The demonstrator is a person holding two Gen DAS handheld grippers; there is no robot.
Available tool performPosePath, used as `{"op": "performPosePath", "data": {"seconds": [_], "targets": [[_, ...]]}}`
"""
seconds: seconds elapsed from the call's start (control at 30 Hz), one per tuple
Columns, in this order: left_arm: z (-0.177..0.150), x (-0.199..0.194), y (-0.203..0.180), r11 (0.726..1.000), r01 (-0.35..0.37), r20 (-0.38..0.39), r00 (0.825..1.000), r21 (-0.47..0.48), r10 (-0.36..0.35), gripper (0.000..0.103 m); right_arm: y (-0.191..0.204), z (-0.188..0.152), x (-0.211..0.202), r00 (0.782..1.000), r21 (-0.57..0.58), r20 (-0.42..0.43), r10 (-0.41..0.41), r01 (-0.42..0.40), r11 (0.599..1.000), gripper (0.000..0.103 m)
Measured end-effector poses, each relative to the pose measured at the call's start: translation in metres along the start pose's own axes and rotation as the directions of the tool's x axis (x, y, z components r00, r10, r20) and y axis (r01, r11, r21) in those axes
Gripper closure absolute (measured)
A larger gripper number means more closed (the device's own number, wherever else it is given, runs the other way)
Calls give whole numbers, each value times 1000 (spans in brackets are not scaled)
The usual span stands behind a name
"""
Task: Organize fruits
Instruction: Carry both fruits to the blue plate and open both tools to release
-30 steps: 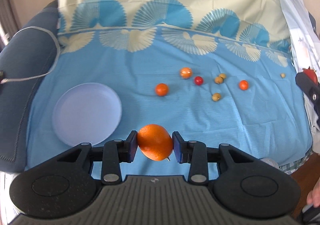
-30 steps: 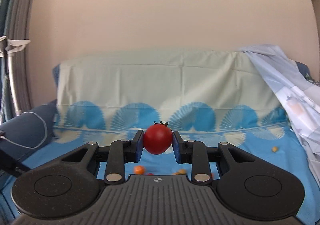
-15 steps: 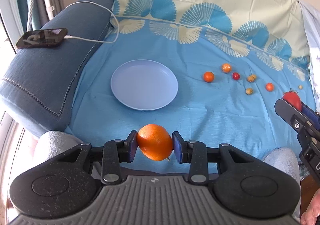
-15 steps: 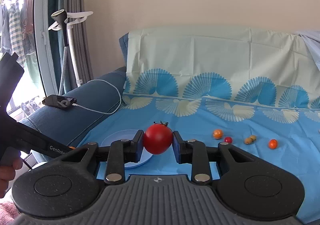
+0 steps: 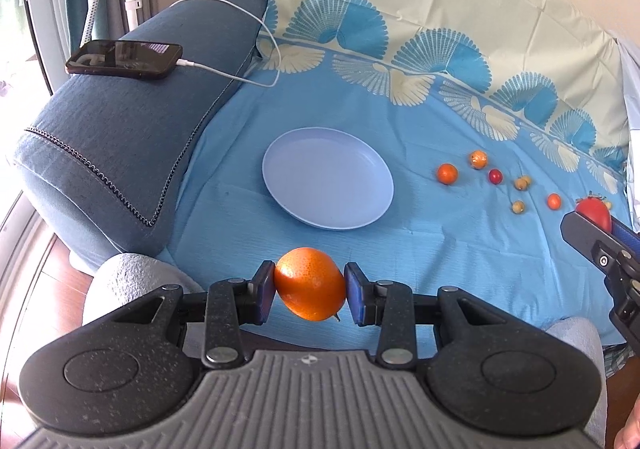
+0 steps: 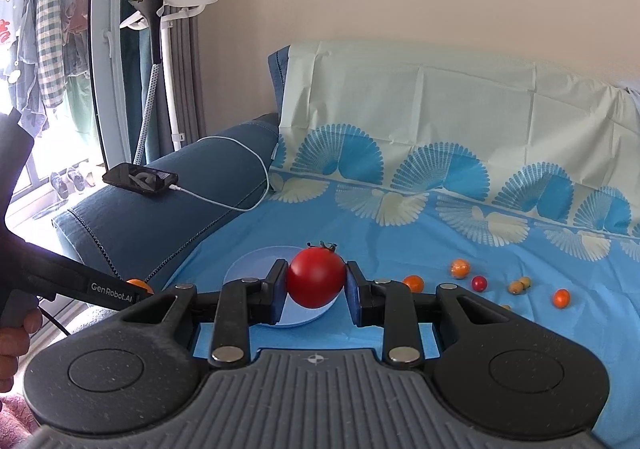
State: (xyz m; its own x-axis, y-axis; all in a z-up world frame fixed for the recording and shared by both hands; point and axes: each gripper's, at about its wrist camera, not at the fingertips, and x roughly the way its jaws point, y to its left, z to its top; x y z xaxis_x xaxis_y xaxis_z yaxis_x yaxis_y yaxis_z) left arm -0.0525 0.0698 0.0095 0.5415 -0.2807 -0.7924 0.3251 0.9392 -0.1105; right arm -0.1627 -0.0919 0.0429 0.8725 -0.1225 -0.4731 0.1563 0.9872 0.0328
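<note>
- Our left gripper (image 5: 310,285) clamps an orange (image 5: 310,283) between its blue pads, seen through the left wrist camera; the fruit hangs above the near edge of the blue cloth (image 5: 460,249).
- Beyond it we see an empty plate (image 5: 280,185) on the cloth, well apart from the small fruits (image 5: 496,179) scattered to its right.
- At the right edge our right gripper (image 5: 596,223) shows, with a tomato (image 5: 594,209) in it.
- A phone (image 5: 124,59) on a white cable (image 5: 256,21) lies on the sofa arm (image 5: 108,145).
- Through the right wrist camera, our right gripper (image 6: 316,281) is clenched on the tomato (image 6: 316,278), stem up, held in front of the plate (image 6: 250,261).
- The small fruits (image 6: 480,283) lie on the cloth (image 6: 400,245) to the right.
- At the left we see a hand (image 6: 16,341) holding the left gripper, the orange (image 6: 138,283) just visible at its tip.
</note>
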Motion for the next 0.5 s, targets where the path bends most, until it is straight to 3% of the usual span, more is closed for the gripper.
{"op": "performPosePath", "data": {"seconds": [0.5], "targets": [[32, 45, 20, 999, -7, -31, 1000, -41, 6, 62, 11, 3, 53, 995, -19, -102, 19, -21, 1000, 71]]}}
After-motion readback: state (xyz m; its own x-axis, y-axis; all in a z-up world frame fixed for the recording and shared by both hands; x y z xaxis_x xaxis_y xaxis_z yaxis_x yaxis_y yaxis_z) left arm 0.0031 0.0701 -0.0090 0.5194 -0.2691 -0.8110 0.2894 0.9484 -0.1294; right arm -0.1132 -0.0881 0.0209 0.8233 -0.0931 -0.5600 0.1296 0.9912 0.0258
